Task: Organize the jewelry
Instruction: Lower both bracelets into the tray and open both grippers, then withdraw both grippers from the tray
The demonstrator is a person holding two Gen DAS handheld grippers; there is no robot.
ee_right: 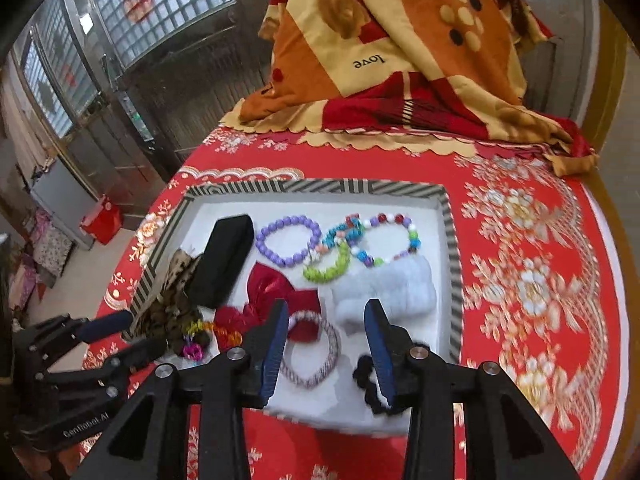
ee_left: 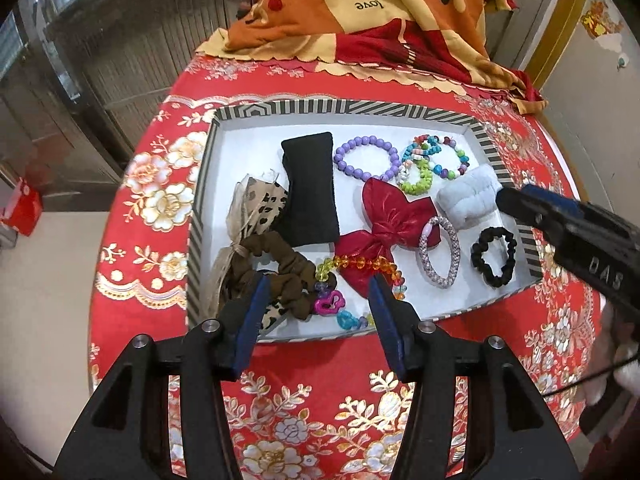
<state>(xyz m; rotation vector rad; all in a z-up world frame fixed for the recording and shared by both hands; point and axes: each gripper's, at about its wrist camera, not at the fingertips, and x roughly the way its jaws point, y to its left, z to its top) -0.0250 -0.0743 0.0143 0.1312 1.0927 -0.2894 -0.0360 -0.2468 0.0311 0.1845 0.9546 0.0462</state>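
A white tray with a striped rim (ee_left: 344, 107) (ee_right: 316, 186) lies on the red floral tablecloth and holds jewelry and hair ties. In it are a purple bead bracelet (ee_left: 366, 158) (ee_right: 288, 240), a green bead bracelet (ee_left: 416, 182), a mixed-colour bead bracelet (ee_left: 436, 156), a black pouch (ee_left: 310, 190), a red bow (ee_left: 384, 224), a white fluffy scrunchie (ee_left: 468, 196) (ee_right: 384, 292), a sparkly ring tie (ee_left: 440, 256) (ee_right: 312, 354), a black scrunchie (ee_left: 494, 256) and a brown scrunchie (ee_left: 280, 264). My left gripper (ee_left: 320, 316) is open over the tray's near edge. My right gripper (ee_right: 328, 344) is open above the sparkly tie.
A folded orange, red and cream blanket (ee_left: 360, 12) (ee_right: 400, 52) lies at the far end of the table. A metal gate and glass-block wall (ee_right: 152, 20) stand to the left. A red box (ee_left: 20, 208) sits on the floor at the left.
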